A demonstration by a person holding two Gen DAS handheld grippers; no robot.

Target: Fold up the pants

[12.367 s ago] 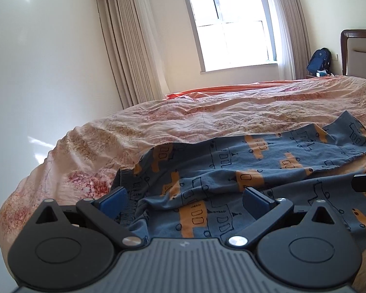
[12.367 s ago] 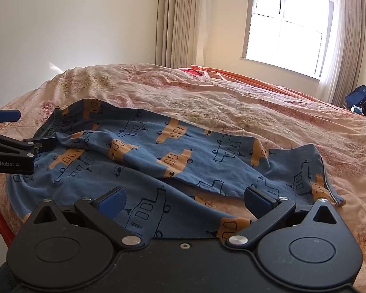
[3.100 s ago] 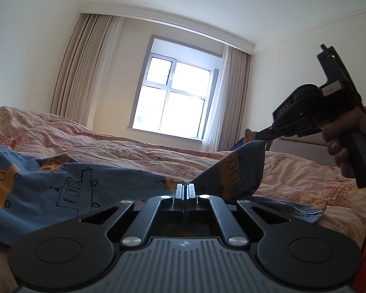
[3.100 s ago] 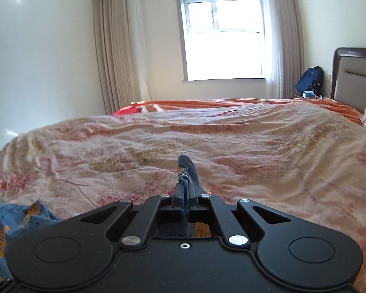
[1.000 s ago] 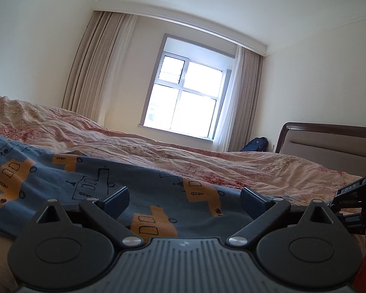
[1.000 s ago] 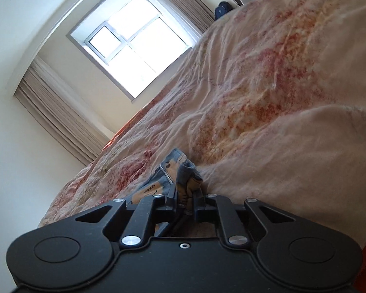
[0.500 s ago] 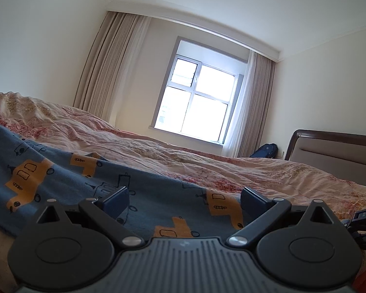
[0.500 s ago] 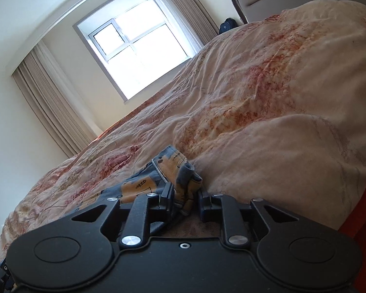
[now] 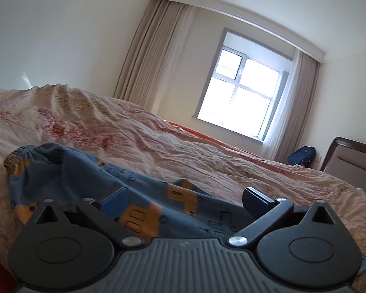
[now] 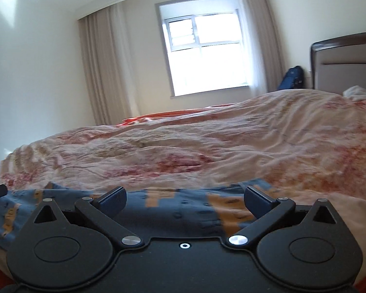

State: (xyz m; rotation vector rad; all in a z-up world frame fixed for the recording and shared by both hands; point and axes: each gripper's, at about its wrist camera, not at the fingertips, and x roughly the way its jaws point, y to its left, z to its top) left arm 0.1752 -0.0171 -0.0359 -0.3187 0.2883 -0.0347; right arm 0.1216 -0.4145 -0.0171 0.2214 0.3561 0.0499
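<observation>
both grippers spread, holding nothing: left gripper (image 9: 184,200), right gripper (image 10: 185,201) over pants (image 9: 139,195) on lumpy bed (image 9: 207,151). risk imo: pinching quilt too, or grabbing one layer, fold goes crooked.

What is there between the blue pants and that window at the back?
In the right wrist view, only the rumpled floral bedspread lies between the pants and the window.

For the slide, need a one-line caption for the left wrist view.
Left gripper open above the blue patterned pants lying on the floral bedspread, window behind.
</observation>
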